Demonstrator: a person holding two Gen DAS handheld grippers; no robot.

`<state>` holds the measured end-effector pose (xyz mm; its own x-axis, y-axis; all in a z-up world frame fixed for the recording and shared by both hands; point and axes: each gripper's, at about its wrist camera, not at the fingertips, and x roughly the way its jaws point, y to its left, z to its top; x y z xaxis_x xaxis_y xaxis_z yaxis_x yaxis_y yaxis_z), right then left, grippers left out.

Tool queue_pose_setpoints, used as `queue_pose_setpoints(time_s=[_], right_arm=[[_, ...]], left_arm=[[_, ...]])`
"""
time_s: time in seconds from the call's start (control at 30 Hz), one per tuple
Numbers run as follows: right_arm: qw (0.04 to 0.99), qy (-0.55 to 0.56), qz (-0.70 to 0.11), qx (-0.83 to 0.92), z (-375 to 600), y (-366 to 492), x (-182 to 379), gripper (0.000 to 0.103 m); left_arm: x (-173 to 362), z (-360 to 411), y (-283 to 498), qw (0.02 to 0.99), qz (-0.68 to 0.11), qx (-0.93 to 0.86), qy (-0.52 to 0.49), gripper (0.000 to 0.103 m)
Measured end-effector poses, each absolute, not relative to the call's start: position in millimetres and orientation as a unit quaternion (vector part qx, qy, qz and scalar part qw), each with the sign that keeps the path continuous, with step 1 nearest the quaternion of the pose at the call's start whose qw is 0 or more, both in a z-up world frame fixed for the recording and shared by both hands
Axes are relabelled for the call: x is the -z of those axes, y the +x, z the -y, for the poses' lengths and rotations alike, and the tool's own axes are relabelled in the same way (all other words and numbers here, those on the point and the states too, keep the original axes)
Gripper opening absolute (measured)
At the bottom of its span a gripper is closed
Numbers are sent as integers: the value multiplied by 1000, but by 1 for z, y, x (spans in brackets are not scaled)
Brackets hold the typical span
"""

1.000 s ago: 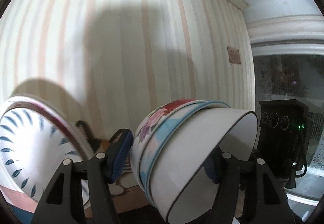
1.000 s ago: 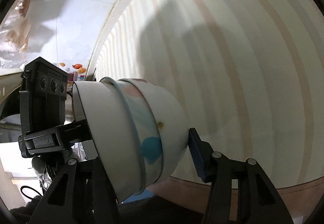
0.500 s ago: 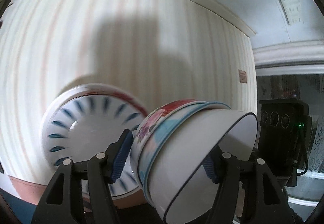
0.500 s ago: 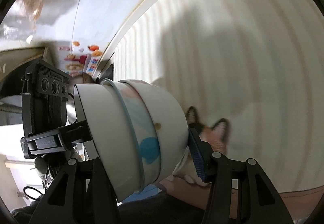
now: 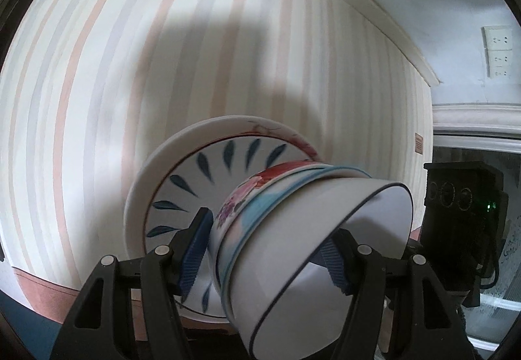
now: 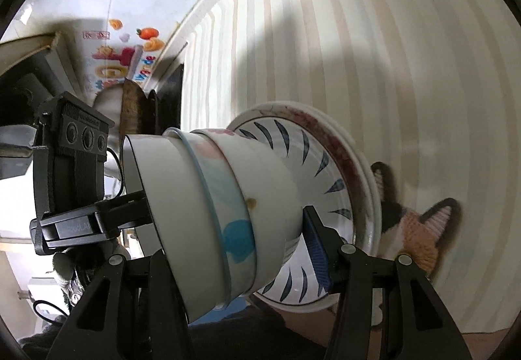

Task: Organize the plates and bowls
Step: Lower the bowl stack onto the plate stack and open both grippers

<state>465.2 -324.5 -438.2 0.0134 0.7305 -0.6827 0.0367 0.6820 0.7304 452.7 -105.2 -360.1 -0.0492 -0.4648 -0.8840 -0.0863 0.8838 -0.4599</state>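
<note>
A stack of nested bowls (image 5: 312, 239) is held between both grippers: a white inner bowl with a dark rim, a light blue one, and a flowered outer one. My left gripper (image 5: 267, 246) is shut on the stack from one side. My right gripper (image 6: 228, 223) is shut on the same stack (image 6: 228, 210) from the other side. Just beyond the bowls' base lies a pile of plates (image 5: 182, 184), the top one white with dark blue leaf marks; it also shows in the right wrist view (image 6: 329, 164). The bowl base is close over the top plate; contact cannot be told.
A striped cloth (image 5: 130, 67) covers the surface under the plates. A cat-shaped mat (image 6: 410, 223) lies beside the plates. The other gripper's black camera body (image 5: 462, 229) is at the right edge. A wall socket (image 5: 498, 50) is at the upper right.
Both grippers have carried the bowl stack across to the plates. The plates have come from the left edge to right behind the bowls, and the cat mat has come into sight.
</note>
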Motion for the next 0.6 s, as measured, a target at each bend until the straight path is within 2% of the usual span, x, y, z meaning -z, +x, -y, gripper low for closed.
queue_pose_setpoints(time_s=[0.6], right_arm=[[639, 289, -664, -261, 304, 472, 456, 54]], left_arm=[[370, 101, 454, 660, -716, 136, -183, 61]])
